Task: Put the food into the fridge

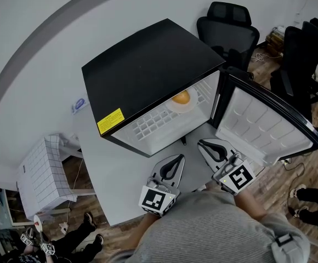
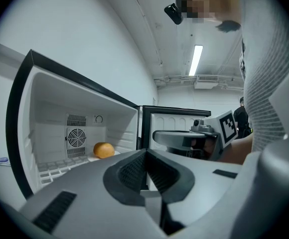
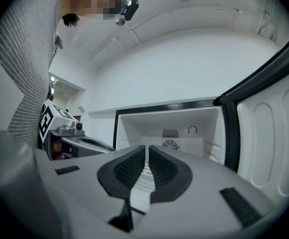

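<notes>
Food (image 1: 181,97) lies inside the fridge (image 1: 148,64) standing on the table (image 1: 120,174).

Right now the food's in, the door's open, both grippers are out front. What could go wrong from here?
1. The fridge door stands wide open beside the right gripper. Its jaws are shut, so pushing the door closed may slip or slam it.
2. The orange is round and sits on a plate; a slam might roll it off.
3. The left gripper hangs before the opening, possibly in the door's swing.
</notes>
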`<state>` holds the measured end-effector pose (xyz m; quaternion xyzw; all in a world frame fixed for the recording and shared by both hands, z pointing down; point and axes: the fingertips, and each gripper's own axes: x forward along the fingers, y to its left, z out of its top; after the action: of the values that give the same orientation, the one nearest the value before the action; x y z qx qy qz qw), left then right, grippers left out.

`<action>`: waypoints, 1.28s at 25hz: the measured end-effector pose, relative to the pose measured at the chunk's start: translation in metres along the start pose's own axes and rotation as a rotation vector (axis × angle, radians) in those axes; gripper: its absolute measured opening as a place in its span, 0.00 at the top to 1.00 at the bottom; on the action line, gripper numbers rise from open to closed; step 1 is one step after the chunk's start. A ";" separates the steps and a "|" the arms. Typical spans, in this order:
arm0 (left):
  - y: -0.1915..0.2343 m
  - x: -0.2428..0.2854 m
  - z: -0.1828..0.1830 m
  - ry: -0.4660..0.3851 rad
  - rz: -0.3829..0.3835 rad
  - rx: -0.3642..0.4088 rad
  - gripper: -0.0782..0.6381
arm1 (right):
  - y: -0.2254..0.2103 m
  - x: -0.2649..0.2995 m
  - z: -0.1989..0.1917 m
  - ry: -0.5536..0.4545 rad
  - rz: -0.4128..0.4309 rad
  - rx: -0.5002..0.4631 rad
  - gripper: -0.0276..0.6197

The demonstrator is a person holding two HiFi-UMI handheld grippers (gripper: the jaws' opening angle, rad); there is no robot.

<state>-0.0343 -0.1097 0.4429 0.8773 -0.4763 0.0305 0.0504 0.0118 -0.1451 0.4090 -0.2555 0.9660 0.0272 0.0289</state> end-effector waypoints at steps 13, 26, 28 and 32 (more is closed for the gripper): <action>-0.002 0.002 0.001 -0.004 -0.004 -0.002 0.88 | 0.006 0.002 0.001 0.002 0.024 0.000 0.92; -0.006 0.002 -0.002 0.006 -0.012 -0.004 0.88 | 0.006 0.001 -0.001 0.012 0.020 -0.017 0.93; -0.006 0.002 -0.002 0.005 -0.012 -0.003 0.88 | 0.006 0.001 -0.001 0.015 0.018 -0.018 0.93; -0.006 0.002 -0.001 0.004 -0.007 -0.009 0.88 | 0.006 0.000 -0.001 0.021 0.020 -0.017 0.94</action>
<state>-0.0287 -0.1080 0.4437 0.8788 -0.4731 0.0297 0.0554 0.0092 -0.1401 0.4105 -0.2465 0.9684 0.0329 0.0166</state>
